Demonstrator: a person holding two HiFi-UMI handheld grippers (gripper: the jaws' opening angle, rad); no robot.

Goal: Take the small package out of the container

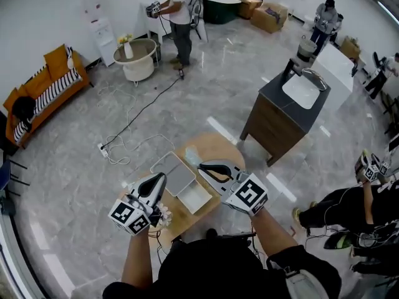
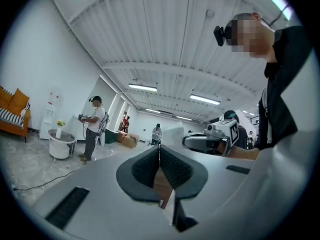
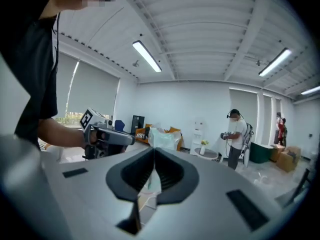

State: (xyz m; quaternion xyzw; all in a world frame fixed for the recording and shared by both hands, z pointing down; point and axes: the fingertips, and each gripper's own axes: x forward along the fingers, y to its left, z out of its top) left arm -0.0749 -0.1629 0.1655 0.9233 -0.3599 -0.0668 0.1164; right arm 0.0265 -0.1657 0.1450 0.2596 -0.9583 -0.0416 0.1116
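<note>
A small clear plastic package (image 1: 191,154) stands on the far side of the round wooden table (image 1: 227,149), outside the container. It also shows as a pale bag (image 3: 162,137) in the right gripper view and as a faint package (image 2: 173,133) in the left gripper view. The container (image 1: 197,198) lies open in front of it, with a grey lid (image 1: 174,174) beside the white tray. My left gripper (image 1: 162,178) is over the lid's left edge, jaws shut and empty (image 2: 159,156). My right gripper (image 1: 202,167) is just right of the container, also shut and empty (image 3: 153,159).
A dark vanity cabinet with a sink (image 1: 288,106) stands to the right beyond the table. A power cable (image 1: 128,129) runs across the floor. A person (image 1: 181,17) stands by a round white side table (image 1: 135,58). An orange sofa (image 1: 43,86) is at the left wall. Another person (image 1: 349,207) sits at the right.
</note>
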